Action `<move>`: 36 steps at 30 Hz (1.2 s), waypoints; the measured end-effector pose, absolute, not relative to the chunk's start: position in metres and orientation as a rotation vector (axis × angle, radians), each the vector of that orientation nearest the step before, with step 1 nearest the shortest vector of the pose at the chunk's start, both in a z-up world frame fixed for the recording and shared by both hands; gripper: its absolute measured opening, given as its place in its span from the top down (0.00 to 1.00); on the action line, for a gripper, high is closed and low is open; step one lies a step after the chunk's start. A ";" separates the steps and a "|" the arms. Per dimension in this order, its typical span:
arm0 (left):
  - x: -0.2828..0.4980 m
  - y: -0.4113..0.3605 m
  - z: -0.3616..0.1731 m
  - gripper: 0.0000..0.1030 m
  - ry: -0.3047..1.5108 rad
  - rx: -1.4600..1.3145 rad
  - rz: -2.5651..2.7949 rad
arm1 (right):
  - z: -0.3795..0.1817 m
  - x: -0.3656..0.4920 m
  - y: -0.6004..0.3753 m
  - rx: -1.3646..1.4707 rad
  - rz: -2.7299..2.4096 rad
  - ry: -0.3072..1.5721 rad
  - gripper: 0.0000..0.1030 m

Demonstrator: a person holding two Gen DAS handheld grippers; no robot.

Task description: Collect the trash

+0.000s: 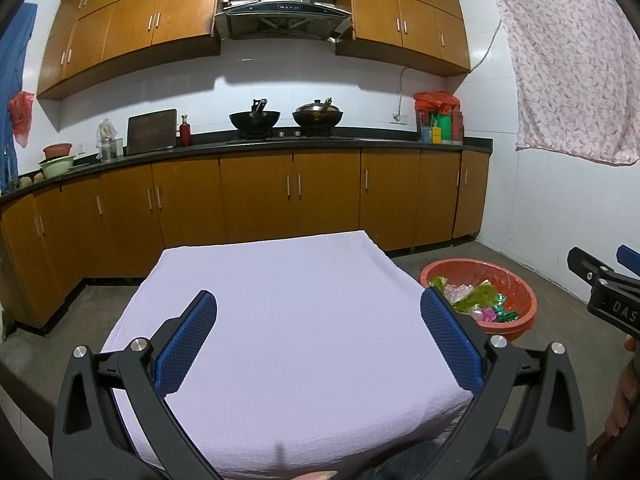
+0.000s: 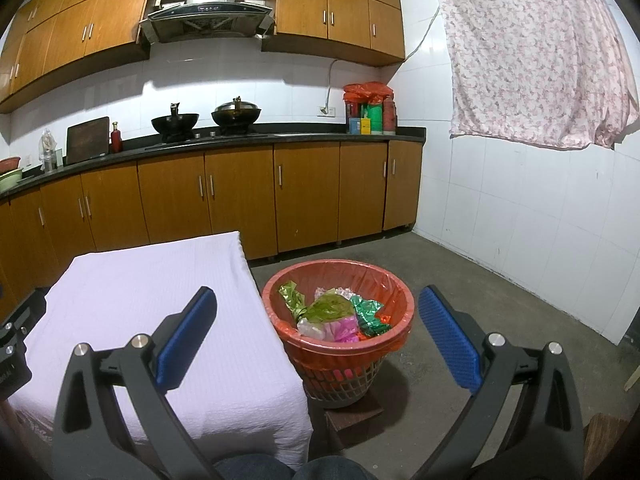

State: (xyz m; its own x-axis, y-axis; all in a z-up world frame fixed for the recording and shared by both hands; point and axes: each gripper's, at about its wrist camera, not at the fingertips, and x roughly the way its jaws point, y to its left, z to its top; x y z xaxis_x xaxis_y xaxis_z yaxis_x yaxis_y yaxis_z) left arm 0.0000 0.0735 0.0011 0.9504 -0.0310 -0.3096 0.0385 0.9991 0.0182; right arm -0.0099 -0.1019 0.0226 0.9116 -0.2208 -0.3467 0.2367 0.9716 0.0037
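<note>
Trash (image 2: pixel 334 314) sits piled in the bin (image 2: pixel 394 280) on the floor just right of the bench (image 2: pixel 160 288): crinkled foil wrappers in green and gold, pink and clear plastic scraps, all loose and crumpled. Bin is round, lined with a thin red-orange plastic bag stretched over the rim; right wrist view shows its lower wall is pale plastic lattice and that it stands on a dark reddish block (image 2: pixel 354 414), which the left wrist view cuts off. Bench is covered by a pale lilac cloth with fine woven ribbing, top bare, cloth draping over the near edge. Floor (image 2: pixel 480 320) is rough grey concrete. Left claw (image 1: pixel 318 312) hovers over the bench, spread wide, nothing between its blue textured pads (image 1: pixel 188 344). Right claw (image 2: pixel 318 310) spread wide too, bin rim framed between its fingers, nothing held; left view catches it only as a black piece at far right edge (image 1: pixel 608 288), with part of a hand under it. Behind: orange-brown wooden cabinets (image 2: pixel 240 200) above and below a black counter (image 2: pixel 280 134), two dark woks (image 2: pixel 175 120) on the stove, steel range hood (image 2: pixel 210 4), white tiled walls. Pink floral cloth (image 2: pixel 536 52) hangs on the right wall. Left view alone shows stacked bowls (image 1: pixel 58 160) and a red bag (image 1: pixel 21 116) at the counter's left end.
</note>
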 end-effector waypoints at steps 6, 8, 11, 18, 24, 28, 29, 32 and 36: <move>0.000 0.072 0.002 0.02 0.314 0.025 -0.036 | 0.023 -0.010 -0.102 0.047 -0.237 0.352 0.04; 0.000 0.072 0.001 0.02 0.315 0.025 -0.034 | 0.023 -0.010 -0.102 0.048 -0.236 0.352 0.04; 0.001 0.072 0.001 0.02 0.318 0.024 -0.035 | 0.023 -0.010 -0.102 0.050 -0.238 0.353 0.04; 0.001 0.072 0.001 0.02 0.325 0.017 -0.036 | 0.022 -0.011 -0.101 0.053 -0.238 0.355 0.04; 0.002 0.073 0.001 0.02 0.325 0.017 -0.036 | 0.022 -0.011 -0.101 0.053 -0.239 0.355 0.04; 0.003 0.073 0.001 0.02 0.327 0.016 -0.036 | 0.022 -0.011 -0.101 0.053 -0.239 0.355 0.04; 0.002 0.074 0.000 0.02 0.328 0.015 -0.035 | 0.022 -0.011 -0.101 0.053 -0.238 0.355 0.04; 0.003 0.074 -0.001 0.02 0.328 0.016 -0.035 | 0.023 -0.011 -0.100 0.053 -0.239 0.355 0.04; 0.003 0.075 -0.002 0.02 0.330 0.017 -0.036 | 0.023 -0.011 -0.100 0.054 -0.239 0.356 0.04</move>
State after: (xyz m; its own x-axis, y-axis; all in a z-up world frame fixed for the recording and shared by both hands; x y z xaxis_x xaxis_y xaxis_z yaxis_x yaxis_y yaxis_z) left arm 0.0029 0.0750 -0.0019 0.9453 -0.0323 -0.3246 0.0378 0.9992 0.0107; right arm -0.0111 -0.1003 0.0228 0.9095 -0.2225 -0.3510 0.2413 0.9704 0.0100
